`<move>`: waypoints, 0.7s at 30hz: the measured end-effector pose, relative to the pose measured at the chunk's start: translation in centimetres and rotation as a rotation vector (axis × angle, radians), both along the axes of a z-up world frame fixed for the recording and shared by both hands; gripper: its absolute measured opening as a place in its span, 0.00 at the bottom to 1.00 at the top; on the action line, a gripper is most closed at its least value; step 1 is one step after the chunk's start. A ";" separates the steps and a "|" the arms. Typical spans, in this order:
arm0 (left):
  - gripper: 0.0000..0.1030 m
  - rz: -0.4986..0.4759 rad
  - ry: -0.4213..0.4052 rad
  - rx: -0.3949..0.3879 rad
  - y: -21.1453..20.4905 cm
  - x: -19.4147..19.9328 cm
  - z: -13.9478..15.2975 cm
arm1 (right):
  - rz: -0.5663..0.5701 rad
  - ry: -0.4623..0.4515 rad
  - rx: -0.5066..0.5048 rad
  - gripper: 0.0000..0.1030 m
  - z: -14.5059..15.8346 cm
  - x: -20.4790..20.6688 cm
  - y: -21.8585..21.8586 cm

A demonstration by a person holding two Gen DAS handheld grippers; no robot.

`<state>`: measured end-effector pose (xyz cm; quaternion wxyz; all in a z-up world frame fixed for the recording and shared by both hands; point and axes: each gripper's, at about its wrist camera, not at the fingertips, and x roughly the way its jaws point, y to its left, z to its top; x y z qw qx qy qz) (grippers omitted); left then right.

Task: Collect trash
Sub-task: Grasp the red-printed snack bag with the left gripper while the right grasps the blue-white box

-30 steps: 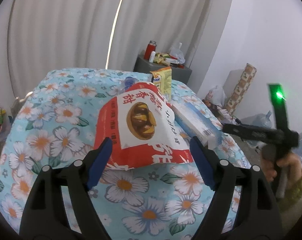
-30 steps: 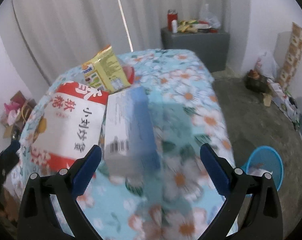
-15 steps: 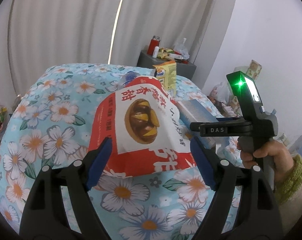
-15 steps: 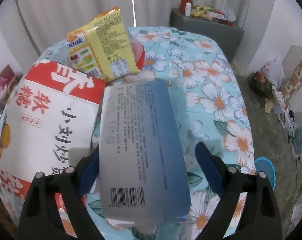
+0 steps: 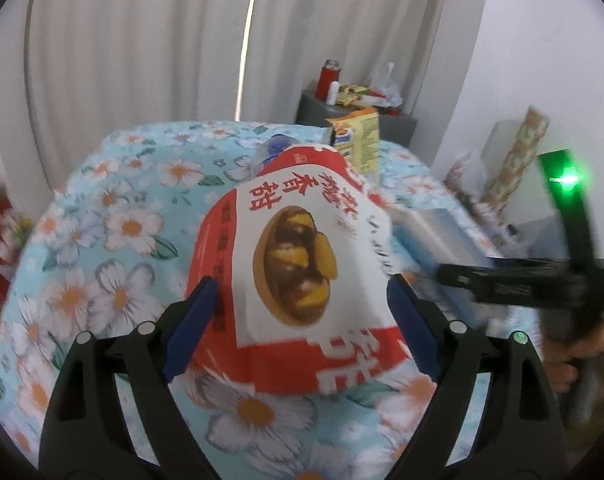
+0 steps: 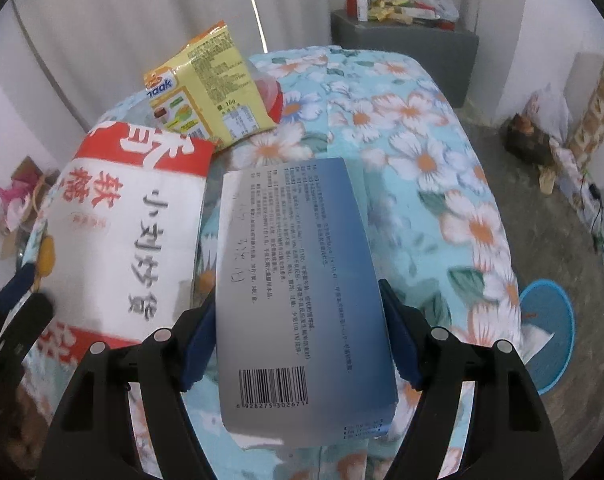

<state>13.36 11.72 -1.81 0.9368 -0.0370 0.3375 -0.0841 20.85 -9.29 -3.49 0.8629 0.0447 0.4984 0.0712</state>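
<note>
Bracketing two pieces of trash at once on the surface [image 6: 441,128] with the floral cloth, one per hand.

Biggest item: red-and-white chestnut bag [image 5: 298,264], lying flat near the front edge. Left tongs [image 5: 302,320] straddle its near end, jaws spread and just widened further, blue pads beside the bag's two sides; a clamp isn't visible, so read it as open around, not gripping. Bag looks soft and puffy: pinch low and across the narrow part, or it will likely slide out or crumple.

Next: blue-grey carton [image 6: 302,300] with the barcode, just right of the bag, near end hanging past the edge toward the camera. Right tongs [image 6: 298,340] have been closing in on it, carton between the jaws, pads at or very close to its long side walls. Can't confirm firm contact, so call it not yet gripped. Finish the squeeze square on the side walls, not on a corner.

Yellow snack packet [image 6: 206,92] stands behind both, against a red-lidded cup; leave it for later.

Blue bin [image 6: 549,332] sits on the floor to the right, below the edge. Probable drop target; carton goes first, being closest.
</note>
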 end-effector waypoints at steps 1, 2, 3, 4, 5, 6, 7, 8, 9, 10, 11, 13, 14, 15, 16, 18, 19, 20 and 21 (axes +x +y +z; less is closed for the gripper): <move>0.80 -0.001 -0.009 0.034 -0.4 0.1 -0.1 | -0.004 0.001 0.005 0.70 -0.1 -0.3 -0.1; 0.80 0.000 -0.016 0.078 -0.9 0.2 -0.2 | -0.006 0.001 0.007 0.70 -0.1 -0.5 -0.2; 0.80 0.002 -0.017 0.106 -1.3 0.2 -0.3 | -0.010 0.002 0.012 0.70 -0.2 -0.8 -0.4; 0.80 0.008 -0.017 0.125 -1.4 0.2 -0.4 | -0.011 0.003 0.015 0.70 -0.3 -0.8 -0.4; 0.80 0.018 -0.016 0.145 -1.5 0.2 -0.5 | -0.014 0.003 0.021 0.70 -0.3 -1.0 -0.5; 0.80 0.031 -0.014 0.163 -1.5 0.2 -0.5 | -0.016 0.002 0.023 0.70 -0.4 -1.0 -0.5; 0.80 0.041 -0.012 0.176 -1.5 0.2 -0.6 | -0.016 0.002 0.024 0.70 -0.4 -1.0 -0.5; 0.80 0.044 -0.011 0.177 -1.4 0.2 -0.5 | -0.017 0.000 0.022 0.70 -0.4 -1.0 -0.4; 0.81 0.049 -0.005 0.172 -1.2 0.3 -0.6 | -0.016 -0.001 0.017 0.70 -0.4 -1.0 -0.3; 0.81 0.054 0.001 0.171 -1.1 0.4 -0.6 | -0.014 -0.002 0.014 0.70 -0.4 -1.0 -0.3; 0.82 0.054 0.006 0.172 -1.1 0.6 -0.6 | -0.014 -0.002 0.015 0.70 -0.5 -1.0 -0.3; 0.82 0.047 0.018 0.182 -1.1 0.9 -0.8 | -0.015 -0.001 0.022 0.70 -0.4 -1.0 -0.4; 0.82 0.042 0.030 0.182 -1.0 1.1 -0.9 | -0.016 0.000 0.025 0.70 -0.4 -1.0 -0.5; 0.82 0.043 0.036 0.177 -1.0 1.2 -1.0 | -0.017 0.000 0.028 0.70 -0.4 -1.1 -0.5; 0.82 0.045 0.040 0.165 -0.8 1.2 -1.0 | -0.017 0.000 0.030 0.70 -0.4 -1.1 -0.6; 0.78 0.050 0.044 0.148 -0.5 1.1 -1.0 | -0.018 -0.002 0.030 0.70 -0.4 -1.2 -0.5; 0.76 0.054 0.042 0.149 -0.4 1.1 -1.0 | -0.018 -0.002 0.029 0.70 -0.4 -1.2 -0.5; 0.72 0.058 0.040 0.152 -0.3 1.0 -0.9 | -0.017 -0.003 0.027 0.70 -0.5 -1.1 -0.5; 0.69 0.061 0.039 0.153 -0.2 0.9 -0.9 | -0.018 -0.003 0.027 0.70 -0.5 -1.1 -0.5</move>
